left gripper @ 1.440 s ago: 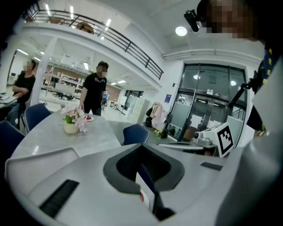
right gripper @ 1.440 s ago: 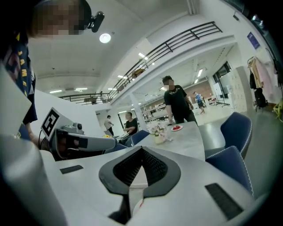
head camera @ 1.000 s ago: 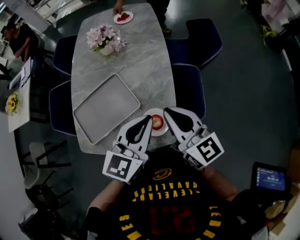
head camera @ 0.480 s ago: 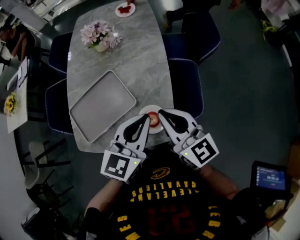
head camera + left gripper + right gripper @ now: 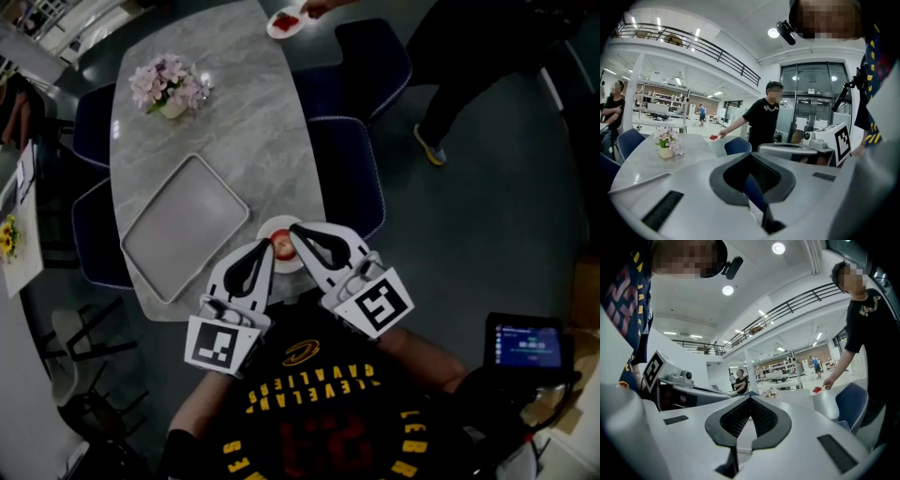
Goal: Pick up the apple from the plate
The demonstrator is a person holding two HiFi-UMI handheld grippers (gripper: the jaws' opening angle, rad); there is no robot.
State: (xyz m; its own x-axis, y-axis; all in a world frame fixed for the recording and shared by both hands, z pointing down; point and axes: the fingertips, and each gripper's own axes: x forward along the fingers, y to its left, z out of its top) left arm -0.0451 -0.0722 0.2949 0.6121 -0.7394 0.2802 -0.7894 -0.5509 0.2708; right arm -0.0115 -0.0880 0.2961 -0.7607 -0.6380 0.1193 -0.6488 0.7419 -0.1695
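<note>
While the apple [image 5: 282,247] sits on its small white plate [image 5: 265,232] at the near edge of the grey marble table [image 5: 239,112], the left gripper [image 5: 269,246] and right gripper [image 5: 295,230] flank it, both clenched shut and empty. An empty tray [image 5: 183,225] lies just beside the plate, flowers [image 5: 167,84] stand farther up, and blue chairs [image 5: 349,164] ring the table on a dark floor [image 5: 487,216].

- The apple [image 5: 282,247] is partly covered by the left hand-held gripper [image 5: 269,246] and the right hand-held gripper [image 5: 294,230].
- The red contents of the far plate [image 5: 286,22] cannot be made out.
</note>
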